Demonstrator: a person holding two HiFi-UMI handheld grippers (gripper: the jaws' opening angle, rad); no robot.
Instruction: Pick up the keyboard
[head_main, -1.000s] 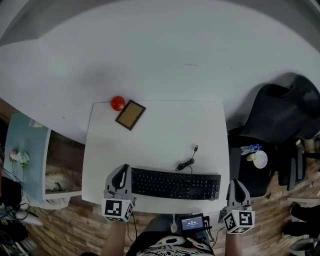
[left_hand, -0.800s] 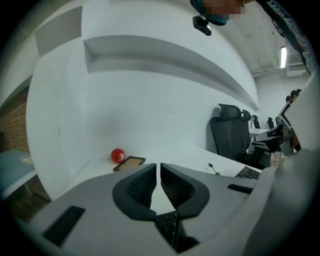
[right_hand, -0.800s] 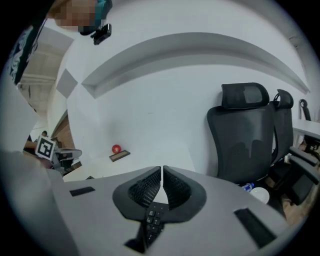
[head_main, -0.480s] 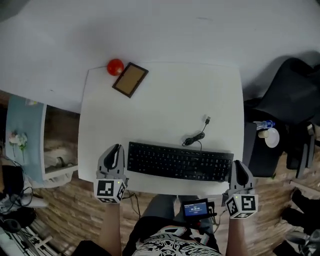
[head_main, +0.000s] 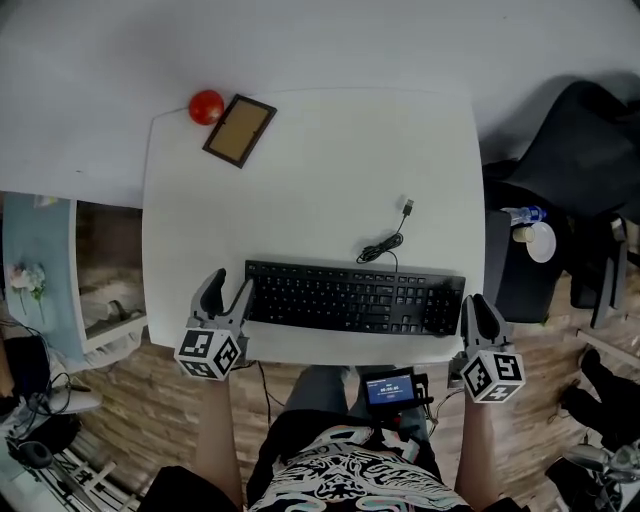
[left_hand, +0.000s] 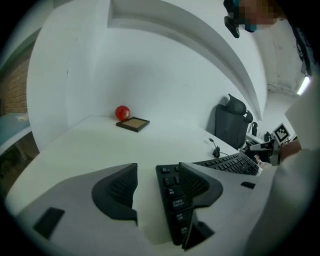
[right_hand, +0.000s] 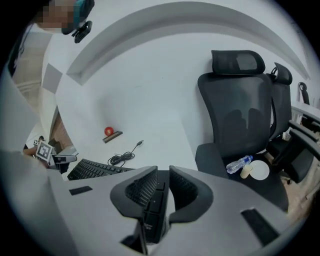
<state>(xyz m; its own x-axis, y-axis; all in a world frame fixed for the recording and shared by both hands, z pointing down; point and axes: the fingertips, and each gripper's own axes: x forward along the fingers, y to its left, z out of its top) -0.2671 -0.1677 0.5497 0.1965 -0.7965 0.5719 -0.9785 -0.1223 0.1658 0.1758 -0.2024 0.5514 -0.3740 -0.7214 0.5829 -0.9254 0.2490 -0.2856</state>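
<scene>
Our right gripper (right_hand: 163, 176) is pinched narrow on the right end of the keyboard (head_main: 355, 298). Our left gripper (left_hand: 157, 174) stands wide around its left end. The keyboard lies along the near edge of the desk (head_main: 310, 170). Next, we judge, the left must close, then both lift level.

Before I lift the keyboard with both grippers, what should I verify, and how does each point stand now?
1. Left gripper placed at the left end of the keyboard: ok, that end sits between its jaws.
2. Left gripper closed: not ok, its jaws stand wide apart.
3. Right gripper closed on the right end: ok, its jaws are nearly together with the edge between them.
4. Cable free: ok, it lies loose on the table and its plug is not connected.
5. Picture frame and red ball out of the way: ok, both are at the far left corner.
</scene>
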